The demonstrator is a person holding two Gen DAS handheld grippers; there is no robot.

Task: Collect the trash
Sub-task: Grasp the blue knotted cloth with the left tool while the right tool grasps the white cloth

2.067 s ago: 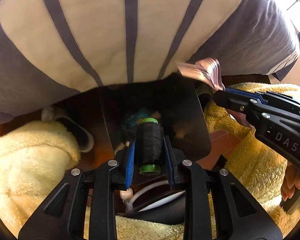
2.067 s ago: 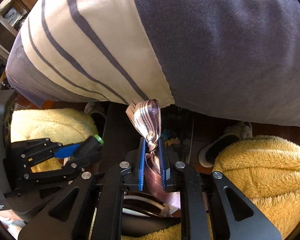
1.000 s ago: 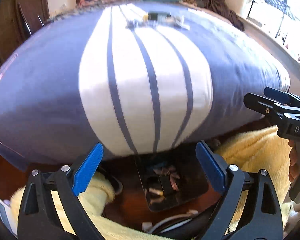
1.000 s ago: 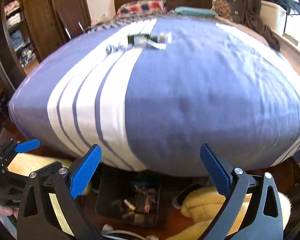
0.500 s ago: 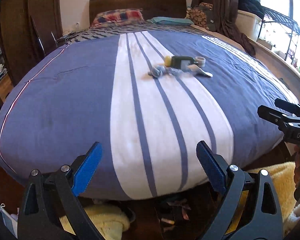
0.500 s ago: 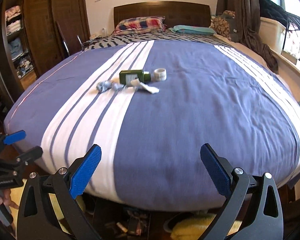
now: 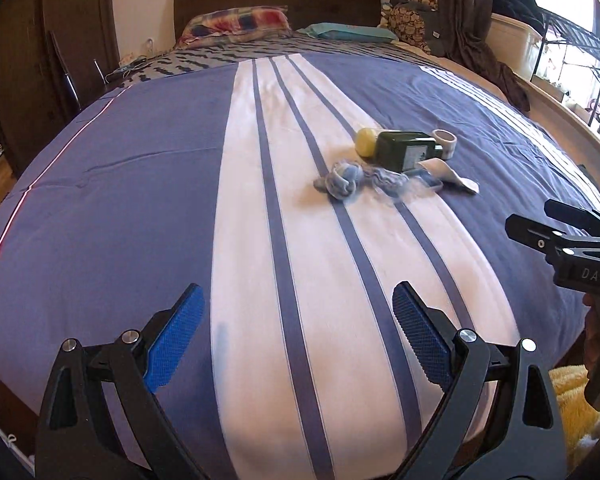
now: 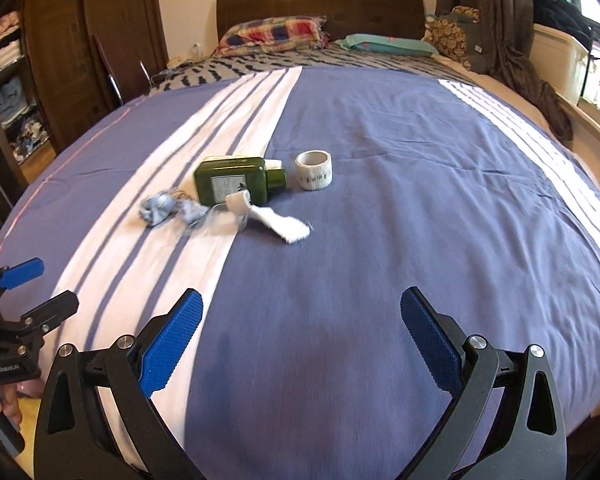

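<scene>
Nearest, the left gripper (image 7: pixel 296 336) and right gripper (image 8: pixel 300 338) hover over the foot of the striped blue-and-white bedspread (image 8: pixel 380 184), jaws spread wide, empty. Mid-bed, around the dark green flat glass bottle (image 8: pixel 232 180) — probably heavy, slick; grip its flat sides — lie a crumpled blue cloth wad (image 8: pixel 158 206), soft, and a white tape roll (image 8: pixel 314 170), light.

Label print on the dark green flat glass bottle (image 8: pixel 231 182) too small to read. Clear crumpled plastic wrapper (image 8: pixel 220 222) blurred, outline uncertain. Right tongs (image 7: pixel 572 236) cut off by frame edge.
</scene>
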